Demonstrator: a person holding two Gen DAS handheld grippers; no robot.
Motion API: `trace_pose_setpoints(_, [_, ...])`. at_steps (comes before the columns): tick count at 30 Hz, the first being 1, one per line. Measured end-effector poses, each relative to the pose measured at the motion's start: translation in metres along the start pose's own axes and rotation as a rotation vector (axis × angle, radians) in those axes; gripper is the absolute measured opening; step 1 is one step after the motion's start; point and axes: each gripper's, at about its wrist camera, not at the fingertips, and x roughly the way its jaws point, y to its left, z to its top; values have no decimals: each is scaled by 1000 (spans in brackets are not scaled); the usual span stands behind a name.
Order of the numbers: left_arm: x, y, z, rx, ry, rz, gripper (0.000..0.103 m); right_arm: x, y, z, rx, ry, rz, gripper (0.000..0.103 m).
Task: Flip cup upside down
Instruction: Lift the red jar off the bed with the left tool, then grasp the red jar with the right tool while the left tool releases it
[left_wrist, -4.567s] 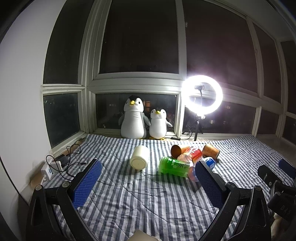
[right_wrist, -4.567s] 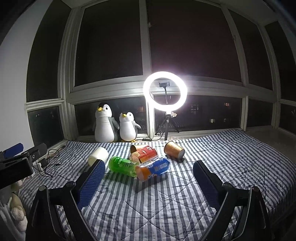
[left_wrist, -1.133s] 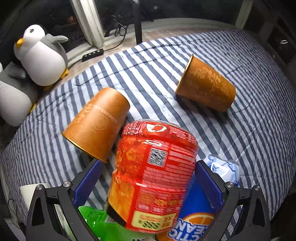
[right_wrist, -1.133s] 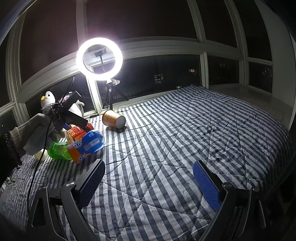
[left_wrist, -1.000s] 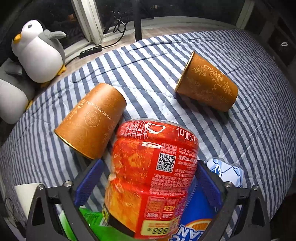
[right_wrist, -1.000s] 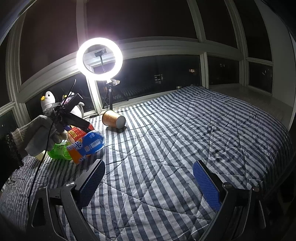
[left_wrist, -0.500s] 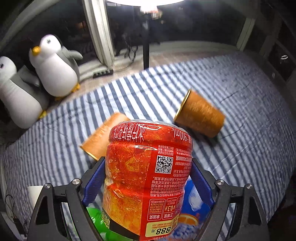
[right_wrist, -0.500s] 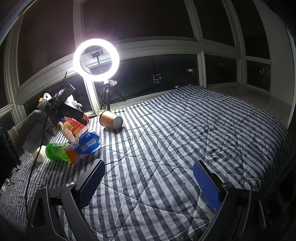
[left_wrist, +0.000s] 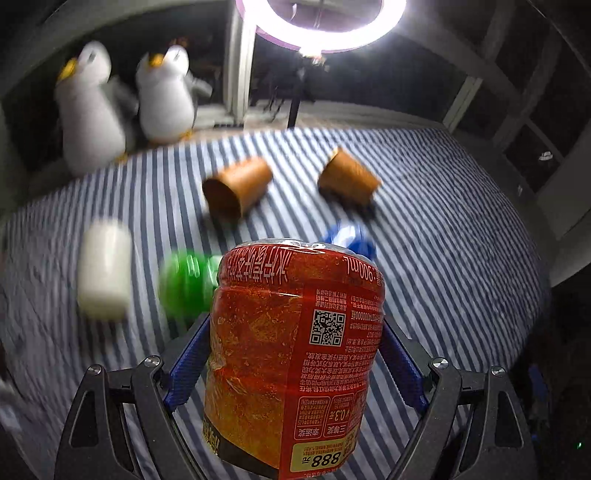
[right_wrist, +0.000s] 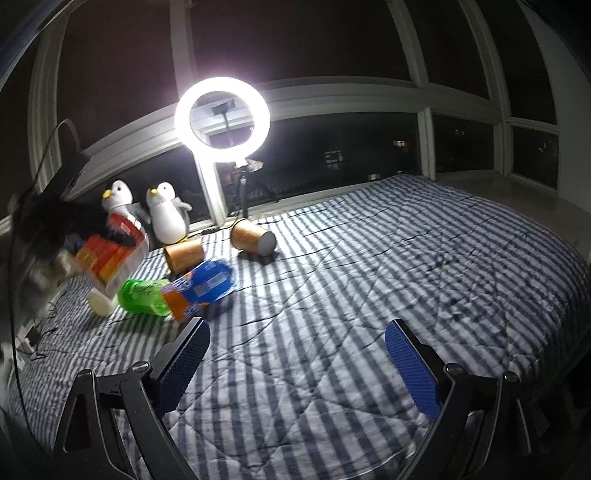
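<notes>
The red cup (left_wrist: 295, 354) sat clamped between my left gripper (left_wrist: 295, 362) pads, held clear above the striped quilt (left_wrist: 443, 258). Its printed label read inverted, and its long axis ran up the left-wrist view, tilted slightly; which end pointed away from the fingers I could not tell. My right gripper (right_wrist: 295, 362) hung well apart over bare quilt, fingers spread and holding nothing, so the left hand was plainly the nearer one. Below lay two brown paper cups (left_wrist: 236, 192), a green bottle (left_wrist: 184, 280) and a white cup (left_wrist: 103, 273), all on their sides.
</notes>
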Motion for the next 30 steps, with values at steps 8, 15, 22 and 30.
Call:
trace_pose_setpoints(8, [37,10,-69,-212,80,-122,89,3,21,-9,-51,35,38,94])
trace_pose_setpoints(15, [60,16,-88,-256,83,-102,89,8,23,-17,-30,102,69,94])
trace_pose_setpoints(22, [41,19,-87,-222,50,-103,97,26,31,-13,18,201,151,94])
trace_pose_setpoints(30, [-39,43,-111,-175,-113,-8,97,73,60,5,109,352,286,94])
